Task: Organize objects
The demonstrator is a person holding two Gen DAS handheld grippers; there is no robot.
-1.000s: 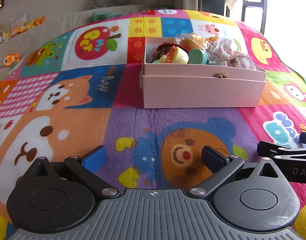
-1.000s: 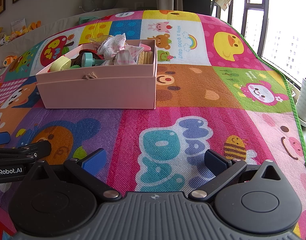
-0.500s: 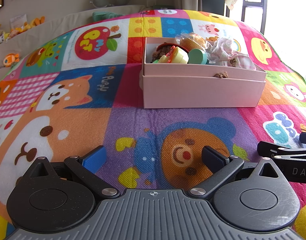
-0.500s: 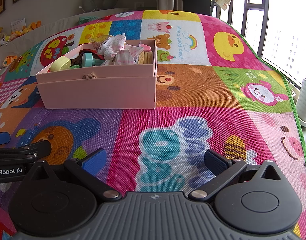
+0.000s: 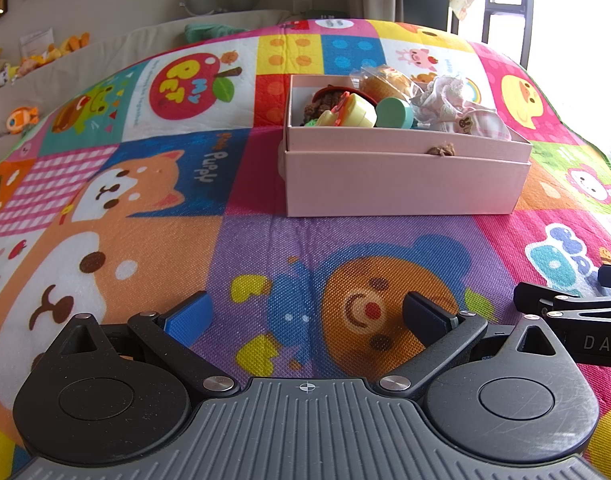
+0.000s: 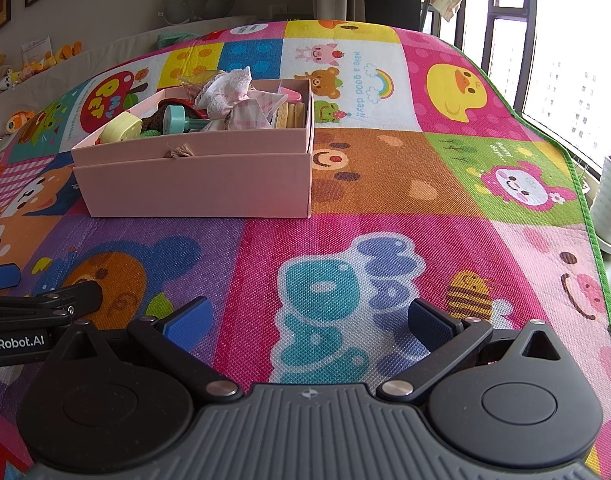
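A pink box stands on the colourful play mat, also in the right wrist view. It holds several things: a yellow toy, a teal round piece, white lace cloth, a bagged bun and biscuits. My left gripper is open and empty, low over the mat, well short of the box. My right gripper is open and empty, to the right of the left one and nearer than the box.
The play mat ends at a green border on the right, with a white pot beyond. Plush toys sit on a ledge far left. A window is at the right.
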